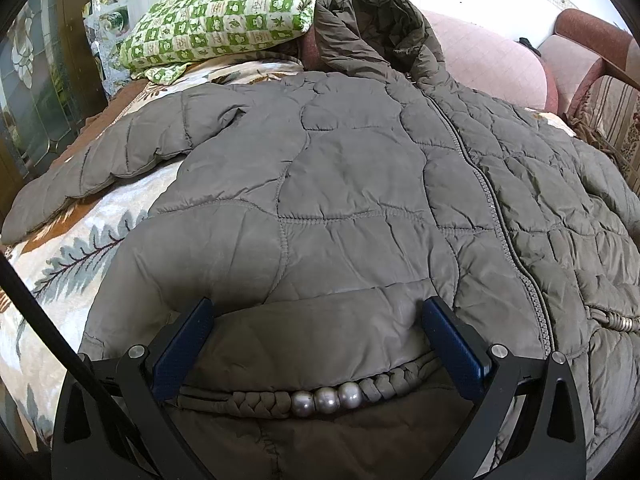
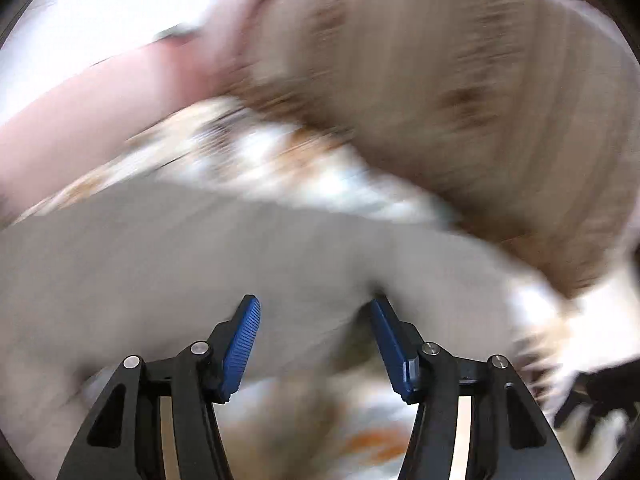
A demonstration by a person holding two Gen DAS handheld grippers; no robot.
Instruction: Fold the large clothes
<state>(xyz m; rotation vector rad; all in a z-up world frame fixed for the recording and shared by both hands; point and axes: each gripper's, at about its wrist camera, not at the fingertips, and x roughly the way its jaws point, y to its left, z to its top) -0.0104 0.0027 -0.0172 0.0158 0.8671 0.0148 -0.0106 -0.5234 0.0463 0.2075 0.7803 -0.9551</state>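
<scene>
A large olive-grey quilted hooded jacket point(image 1: 340, 168) lies front up on a patterned sofa cover, zipper point(image 1: 492, 208) running down its right half, hood at the far end, one sleeve point(image 1: 100, 168) spread to the left. My left gripper point(image 1: 316, 308) is open wide over the jacket's near hem, its blue pads either side of a pocket flap above a braided cord with three silver beads point(image 1: 326, 398). My right gripper point(image 2: 316, 308) is open; its view is heavily motion-blurred, with grey jacket fabric point(image 2: 160, 260) between and beyond the fingers.
A green-and-cream checked quilt point(image 1: 224, 20) is piled at the far left behind the hood. A pink cushion point(image 1: 488, 60) and the sofa's red armrest point(image 1: 592, 40) lie at the far right. A glass-panelled door point(image 1: 36, 92) stands at the left.
</scene>
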